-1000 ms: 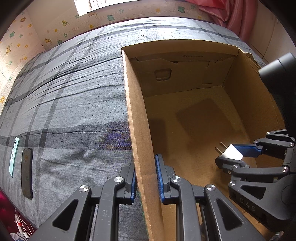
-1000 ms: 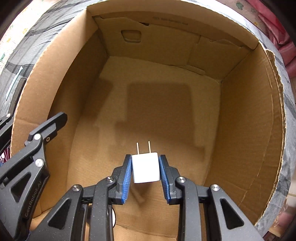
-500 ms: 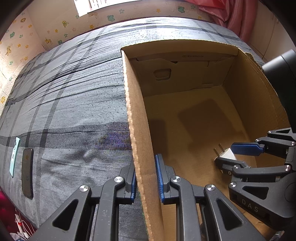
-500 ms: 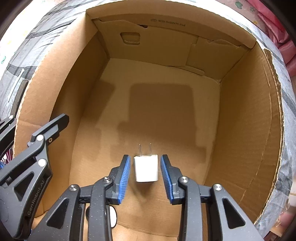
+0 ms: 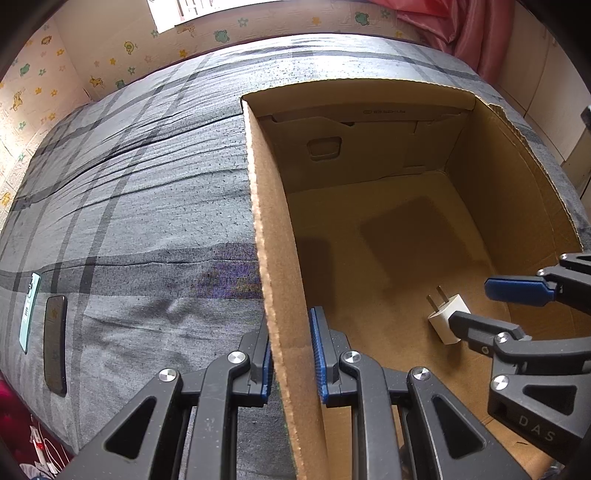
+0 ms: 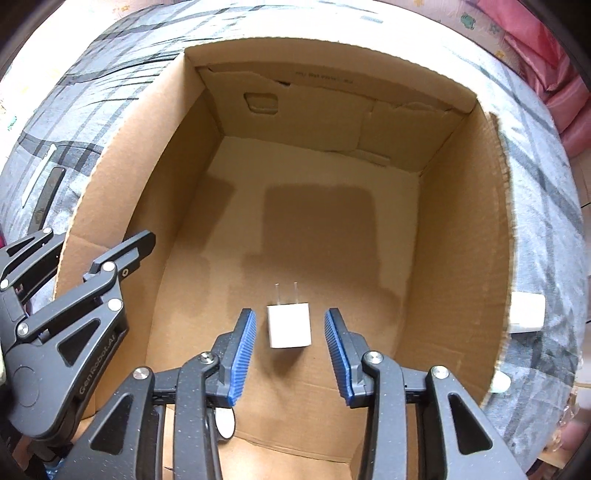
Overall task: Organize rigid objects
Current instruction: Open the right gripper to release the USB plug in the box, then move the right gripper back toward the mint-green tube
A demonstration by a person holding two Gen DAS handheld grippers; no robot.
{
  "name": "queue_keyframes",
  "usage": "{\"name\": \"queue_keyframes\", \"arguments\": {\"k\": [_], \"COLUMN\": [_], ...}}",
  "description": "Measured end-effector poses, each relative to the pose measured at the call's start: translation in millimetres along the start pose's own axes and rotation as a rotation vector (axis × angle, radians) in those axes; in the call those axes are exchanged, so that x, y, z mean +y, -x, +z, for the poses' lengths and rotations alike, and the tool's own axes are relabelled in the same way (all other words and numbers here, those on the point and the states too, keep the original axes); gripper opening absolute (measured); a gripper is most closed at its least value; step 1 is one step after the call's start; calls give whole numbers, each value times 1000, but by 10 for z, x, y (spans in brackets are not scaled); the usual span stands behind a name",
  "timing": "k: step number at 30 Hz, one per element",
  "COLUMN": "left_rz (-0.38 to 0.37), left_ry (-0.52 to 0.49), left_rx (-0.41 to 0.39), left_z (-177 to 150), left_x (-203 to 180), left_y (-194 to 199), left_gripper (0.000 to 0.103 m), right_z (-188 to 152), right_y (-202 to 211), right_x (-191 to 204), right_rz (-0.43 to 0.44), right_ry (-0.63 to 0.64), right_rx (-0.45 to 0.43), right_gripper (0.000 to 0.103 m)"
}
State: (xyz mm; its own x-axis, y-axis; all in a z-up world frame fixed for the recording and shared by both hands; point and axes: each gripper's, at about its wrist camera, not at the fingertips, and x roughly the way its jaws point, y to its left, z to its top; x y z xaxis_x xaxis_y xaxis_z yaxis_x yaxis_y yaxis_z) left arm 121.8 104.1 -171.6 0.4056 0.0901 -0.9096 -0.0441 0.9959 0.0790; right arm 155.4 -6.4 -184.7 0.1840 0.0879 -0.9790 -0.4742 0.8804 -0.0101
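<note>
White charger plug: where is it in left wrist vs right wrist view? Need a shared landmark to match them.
Left wrist: white charger plug lower right, on the cardboard box floor, partly behind the right gripper.
Right wrist: centre-low, between the open blue pads.
Shared landmark: rectangular handle cutout in the far wall.

The white charger's point(image 5: 445, 314) near end is covered by the right gripper's point(image 5: 491, 302) lower finger; a white object point(image 6: 526, 312) beyond the box wall point(image 6: 504, 258) is half hidden.

Home bedroom. Bed point(image 5: 147, 221) under grey plaid cover fills most of view. Wallpaper point(image 5: 44, 81) with cartoon animals and stars behind it. Pink curtain point(image 5: 469, 33) in corner. Open cardboard box point(image 5: 273, 258) on bed, two phones point(image 5: 55, 343) lying near bed edge.
</note>
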Motion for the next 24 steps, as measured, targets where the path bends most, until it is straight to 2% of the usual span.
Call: {"name": "queue_keyframes", "arguments": {"k": [11,15,22,24], "left_rz": [2,3,3,3], "left_ry": [1,0,0,-1], "left_rx": [3,2,2,2], "left_z": [3,4,5,4], "left_x": [5,5,0,3], "left_y": [-15,-16,-18,-19], "left_gripper": [20,20,20,20], "right_z": [17,3,22,21], "right_y": [509,668,838,912], "right_x": [-36,-70,-166,-225], "right_rz": [-43,-49,-59,-60], "right_ry": [-6,-10,-38,-47], "right_rx": [-102,-137,-173,-186], "right_gripper": [49,60,73,81]}}
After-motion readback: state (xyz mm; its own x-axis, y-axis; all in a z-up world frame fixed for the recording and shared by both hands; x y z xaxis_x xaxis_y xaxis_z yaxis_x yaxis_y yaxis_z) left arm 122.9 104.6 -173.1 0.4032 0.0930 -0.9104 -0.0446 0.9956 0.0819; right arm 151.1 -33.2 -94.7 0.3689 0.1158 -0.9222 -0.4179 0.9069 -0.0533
